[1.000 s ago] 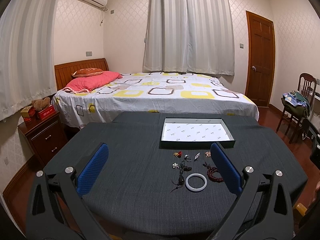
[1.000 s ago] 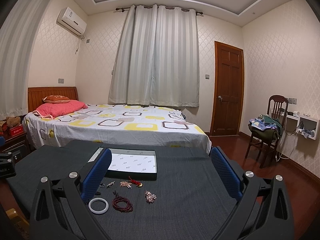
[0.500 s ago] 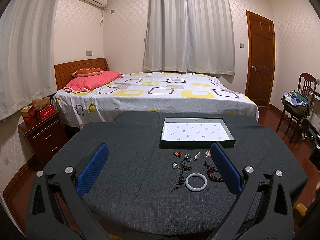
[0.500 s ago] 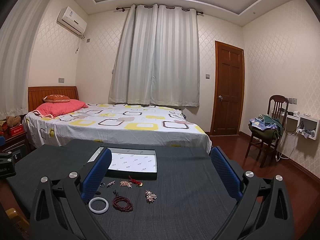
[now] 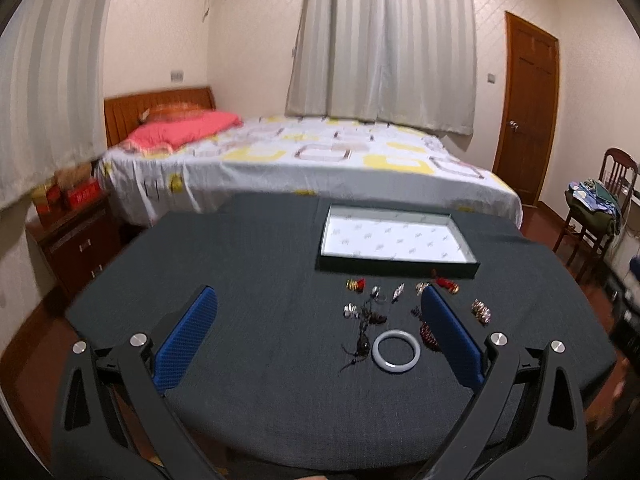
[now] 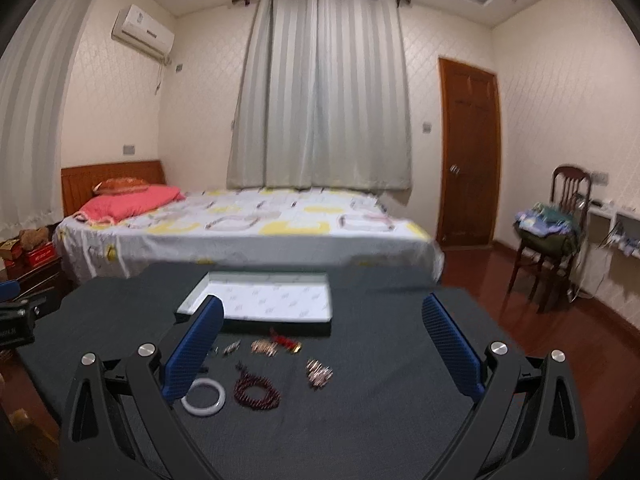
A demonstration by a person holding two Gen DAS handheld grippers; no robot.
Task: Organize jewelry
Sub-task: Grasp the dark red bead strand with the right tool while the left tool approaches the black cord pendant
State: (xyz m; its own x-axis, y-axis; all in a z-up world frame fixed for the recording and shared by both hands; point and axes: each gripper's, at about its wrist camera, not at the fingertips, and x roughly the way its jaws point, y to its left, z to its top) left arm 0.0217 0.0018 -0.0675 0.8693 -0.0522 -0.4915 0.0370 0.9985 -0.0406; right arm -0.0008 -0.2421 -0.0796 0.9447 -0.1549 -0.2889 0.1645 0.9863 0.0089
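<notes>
Several small jewelry pieces lie on a dark cloth-covered table (image 5: 248, 280). Among them are a white bangle (image 5: 396, 351), a dark red bead bracelet (image 6: 256, 391), a black corded pendant (image 5: 365, 330), a pink-gold cluster (image 6: 319, 372) and a red tassel charm (image 5: 446, 284). Behind them sits a shallow dark tray with a white lining (image 5: 394, 236), nothing in it. My left gripper (image 5: 320, 338) hovers open above the table's near side, the bangle just inside its right finger. Open as well, my right gripper (image 6: 322, 346) hangs over the pieces, with the bangle (image 6: 203, 397) by its left finger.
A bed (image 5: 320, 160) with a patterned cover stands behind the table. A nightstand (image 5: 76, 236) is at the left, a wooden door (image 6: 468, 156) and a chair piled with clothes (image 6: 556, 228) at the right. The other gripper's black body (image 6: 16, 320) shows at the left edge of the right wrist view.
Both cameras have moved forward and tilted down slightly, so the jewelry and tray appear nearer. The current frames are motion-blurred. No piece has been touched.
</notes>
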